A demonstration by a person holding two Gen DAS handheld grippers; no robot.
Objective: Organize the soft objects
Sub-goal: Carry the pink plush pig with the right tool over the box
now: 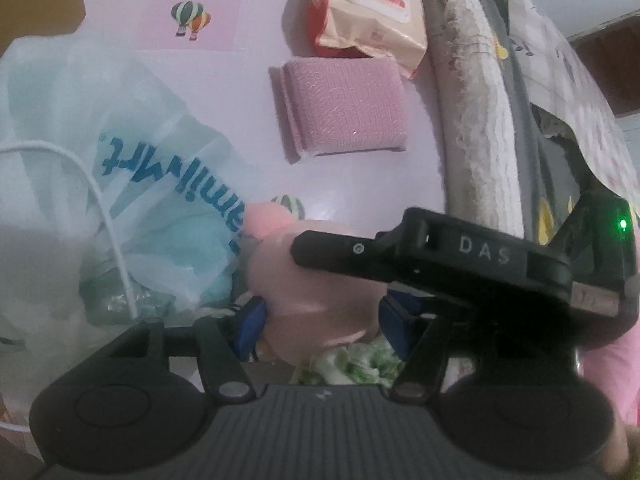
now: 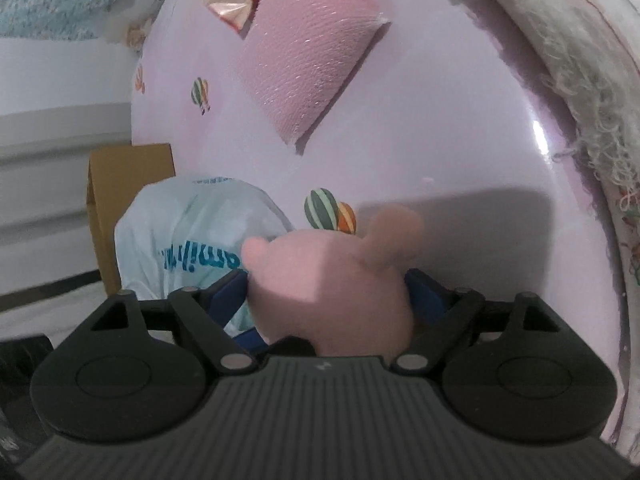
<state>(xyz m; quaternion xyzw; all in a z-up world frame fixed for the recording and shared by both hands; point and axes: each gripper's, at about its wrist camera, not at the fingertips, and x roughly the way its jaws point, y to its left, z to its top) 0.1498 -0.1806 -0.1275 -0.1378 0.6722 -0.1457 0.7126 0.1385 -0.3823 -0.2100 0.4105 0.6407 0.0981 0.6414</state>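
A: Both grippers have the pink plush toy (image 2: pixel 332 280)?

B: Yes. The right gripper (image 2: pixel 326 292) is clamped on its round body, blue pads (image 2: pixel 424 296) pressing either side. The left gripper (image 1: pixel 320 320) is closed on the same toy from its side.

A: Where is the toy?

B: Lifted above the lilac table (image 2: pixel 440 128), just in front of the plastic bag (image 2: pixel 192 240); the pink folded cloth (image 2: pixel 308 52) lies beyond.

A: Advice?

B: Keep the squeeze gentle and move both hands together, so the plush isn't stretched.

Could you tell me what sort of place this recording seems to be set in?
Probably a home, perhaps a child's room: a lilac table printed with balloon pictures, a wet-wipes pack, a shop bag, and a pink plush toy held by both grippers.
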